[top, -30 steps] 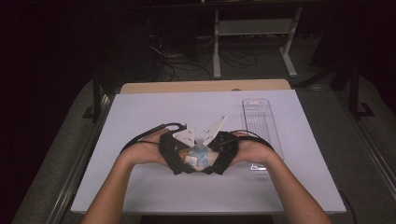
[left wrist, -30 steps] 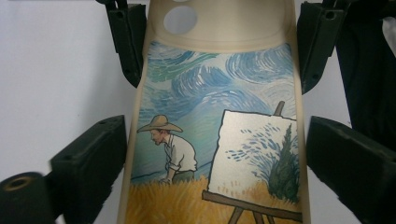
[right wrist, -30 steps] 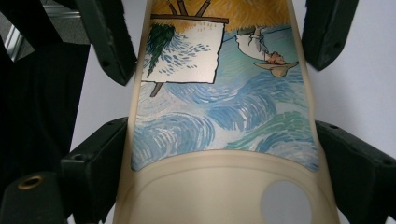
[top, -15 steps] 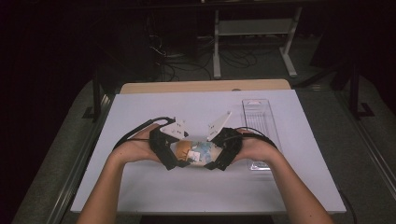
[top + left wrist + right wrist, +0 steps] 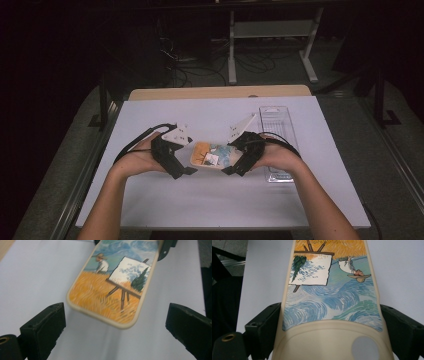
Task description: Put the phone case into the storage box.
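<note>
A cream-rimmed phone case (image 5: 212,154) printed with a painter, an easel and an orange field hangs just above the white table. My right gripper (image 5: 231,164) is shut on its blue end, and in the right gripper view both jaws press the rim of the case (image 5: 329,297) around the right gripper (image 5: 332,317). My left gripper (image 5: 189,169) stands wide open at the orange end. In the left gripper view the case (image 5: 112,290) floats ahead of the left gripper (image 5: 116,315), touching neither jaw.
A clear plastic tray (image 5: 276,131) lies on the white table (image 5: 210,205) just right of my right hand. A wooden edge (image 5: 215,93) runs along the back. Beyond it are a dark floor, cables and a metal stand.
The two hands have drawn apart; the left gripper slid left and stands open off the case, which now lies in plain sight between them.
</note>
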Demonstrator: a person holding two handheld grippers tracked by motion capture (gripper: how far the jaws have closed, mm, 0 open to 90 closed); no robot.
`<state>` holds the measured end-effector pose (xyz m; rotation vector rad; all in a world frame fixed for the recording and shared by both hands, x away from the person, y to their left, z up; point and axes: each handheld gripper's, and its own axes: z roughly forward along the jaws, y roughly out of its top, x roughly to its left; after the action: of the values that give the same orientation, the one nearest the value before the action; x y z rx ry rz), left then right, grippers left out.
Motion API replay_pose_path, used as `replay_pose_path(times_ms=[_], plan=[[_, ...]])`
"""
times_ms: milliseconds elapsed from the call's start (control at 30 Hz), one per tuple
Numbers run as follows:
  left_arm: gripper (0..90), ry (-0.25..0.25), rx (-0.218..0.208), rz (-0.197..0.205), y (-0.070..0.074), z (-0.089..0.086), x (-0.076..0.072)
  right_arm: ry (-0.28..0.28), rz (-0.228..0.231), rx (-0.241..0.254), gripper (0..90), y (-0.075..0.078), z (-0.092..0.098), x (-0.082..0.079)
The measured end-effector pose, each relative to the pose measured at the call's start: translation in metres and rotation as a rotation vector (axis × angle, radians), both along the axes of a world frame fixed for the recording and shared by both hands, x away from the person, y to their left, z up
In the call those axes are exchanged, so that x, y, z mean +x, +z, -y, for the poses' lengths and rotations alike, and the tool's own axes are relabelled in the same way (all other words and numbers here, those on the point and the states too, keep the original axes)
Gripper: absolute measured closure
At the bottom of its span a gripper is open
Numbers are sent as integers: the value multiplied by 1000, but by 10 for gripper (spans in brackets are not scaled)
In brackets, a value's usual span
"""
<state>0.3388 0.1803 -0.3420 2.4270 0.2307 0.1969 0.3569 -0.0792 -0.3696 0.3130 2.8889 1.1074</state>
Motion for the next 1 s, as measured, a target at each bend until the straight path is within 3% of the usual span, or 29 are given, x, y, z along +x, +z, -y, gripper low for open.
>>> replay_pose_path(times_ms=[167,400,567,667,1000], plan=[[24,95,-22,-11,-5,-11,1,-30,-5,5,98,1,5,3],[23,203,-49,19,-18,-26,-6,-68,-29,13,99,2,13,6],[23,300,-109,-11,-31,-35,-13,-101,-31,14,98,2,16,9],[22,323,-87,5,-40,-36,-20,-114,-21,20,97,2,18,10],[22,411,-125,-5,-58,-36,-35,-137,-15,27,98,0,18,12]])
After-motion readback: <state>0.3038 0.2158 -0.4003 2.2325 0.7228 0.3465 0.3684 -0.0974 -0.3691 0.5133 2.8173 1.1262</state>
